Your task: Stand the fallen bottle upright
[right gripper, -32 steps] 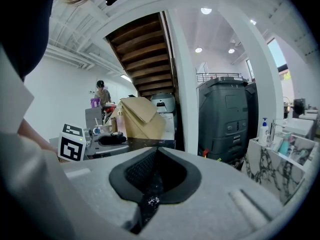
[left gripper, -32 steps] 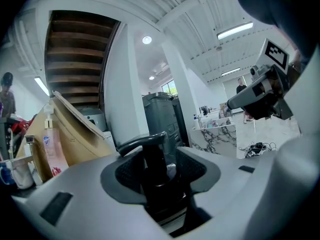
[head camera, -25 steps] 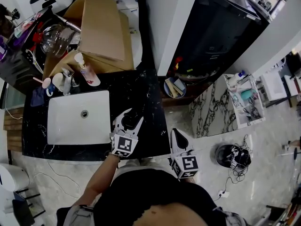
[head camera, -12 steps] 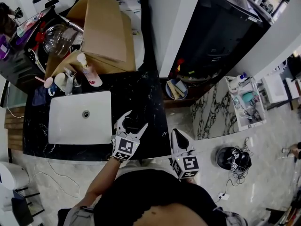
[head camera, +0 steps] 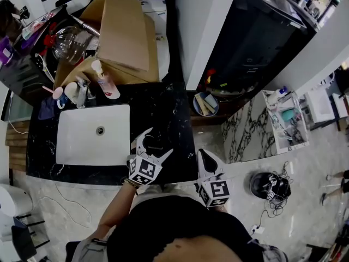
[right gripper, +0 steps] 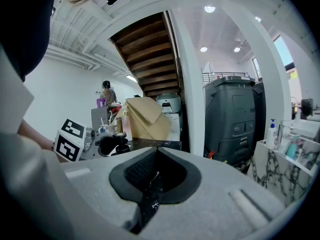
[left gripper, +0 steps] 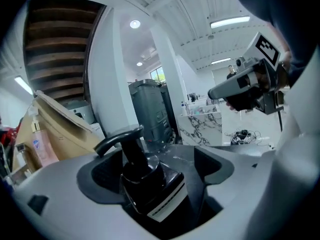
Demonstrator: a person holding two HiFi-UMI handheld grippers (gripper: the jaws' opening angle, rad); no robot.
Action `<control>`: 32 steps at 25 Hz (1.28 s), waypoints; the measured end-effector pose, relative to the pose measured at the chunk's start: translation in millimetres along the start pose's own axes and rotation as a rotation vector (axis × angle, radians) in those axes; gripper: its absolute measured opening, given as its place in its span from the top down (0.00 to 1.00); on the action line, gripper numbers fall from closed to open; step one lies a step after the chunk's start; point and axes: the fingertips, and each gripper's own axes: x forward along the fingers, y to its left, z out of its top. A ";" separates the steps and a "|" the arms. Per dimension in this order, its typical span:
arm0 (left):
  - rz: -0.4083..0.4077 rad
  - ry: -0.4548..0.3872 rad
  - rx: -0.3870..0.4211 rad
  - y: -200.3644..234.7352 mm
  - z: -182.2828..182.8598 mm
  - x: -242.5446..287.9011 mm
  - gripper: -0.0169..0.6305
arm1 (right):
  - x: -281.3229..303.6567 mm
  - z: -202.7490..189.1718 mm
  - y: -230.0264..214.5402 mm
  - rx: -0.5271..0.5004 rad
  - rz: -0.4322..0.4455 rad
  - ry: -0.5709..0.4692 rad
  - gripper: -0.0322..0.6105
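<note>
A black pump bottle (head camera: 154,143) stands upright on the black marble countertop (head camera: 177,119), to the right of the sink. My left gripper (head camera: 158,141) sits around it with its jaws opening. In the left gripper view the bottle (left gripper: 150,184) rises between the pads with a gap on each side, its pump head (left gripper: 120,136) pointing left. My right gripper (head camera: 206,158) hangs off the counter's front right corner, shut and holding nothing. Its closed jaws (right gripper: 155,156) point toward the left gripper (right gripper: 107,144).
A white sink basin (head camera: 92,135) lies left of the bottle. A pink pump bottle (head camera: 103,81), cups and a cardboard box (head camera: 122,31) crowd the back of the counter. A tall black appliance (head camera: 256,37) stands to the right, with a helmet (head camera: 267,185) on the floor.
The left jaws have spread apart from the bottle, which stays standing between them. The right gripper has not moved.
</note>
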 end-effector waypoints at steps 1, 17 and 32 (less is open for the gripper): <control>-0.002 0.029 0.036 -0.6 -4.2 -0.2 0.32 | -0.4 -0.5 -0.6 0.000 0.000 0.001 0.94; 0.139 -0.221 -0.299 52.5 10.1 -84.8 0.31 | 15.0 -1.1 14.4 -0.023 0.074 0.010 0.94; 0.340 -0.383 -0.550 72.2 3.9 -194.1 0.94 | 30.1 8.0 27.8 -0.057 0.129 0.001 0.95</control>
